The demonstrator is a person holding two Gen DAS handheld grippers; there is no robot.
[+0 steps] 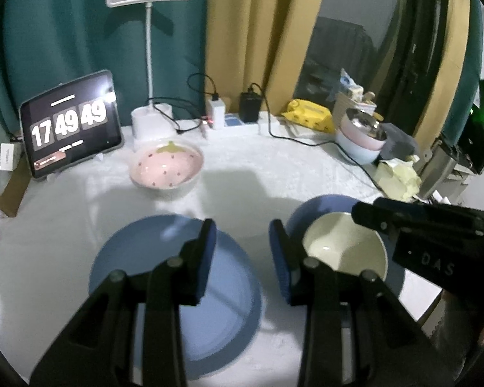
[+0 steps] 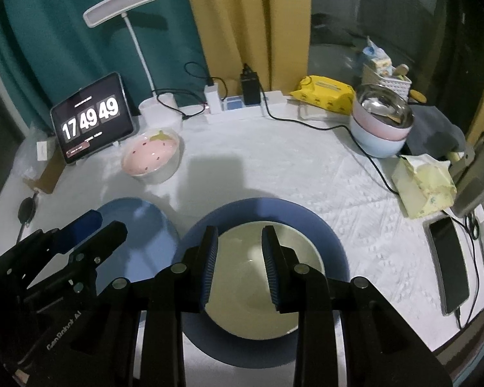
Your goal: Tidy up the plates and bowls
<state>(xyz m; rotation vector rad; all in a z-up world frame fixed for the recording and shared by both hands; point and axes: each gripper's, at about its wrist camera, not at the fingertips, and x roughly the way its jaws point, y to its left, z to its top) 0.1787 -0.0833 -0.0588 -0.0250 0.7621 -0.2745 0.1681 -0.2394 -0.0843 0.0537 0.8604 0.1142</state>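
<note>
I see both sets of jaws spread and empty: left gripper point(image 1: 242, 251) above the light blue plate point(image 1: 164, 242), right gripper point(image 2: 238, 258) above the cream bowl point(image 2: 238, 306)

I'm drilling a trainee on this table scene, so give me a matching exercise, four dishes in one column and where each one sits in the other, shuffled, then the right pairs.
Things:
1. cream bowl
2. strawberry bowl
3. steel bowl
4. empty blue plate

Places:
A. beside the tablet showing a clock
B. on top of the stacked pink and pale blue bowls
C. below the left hand-held gripper, nothing on it
D. on the other blue plate, below the right hand-held gripper

Pairs: 1-D, 2-A, 3-B, 4-C
</note>
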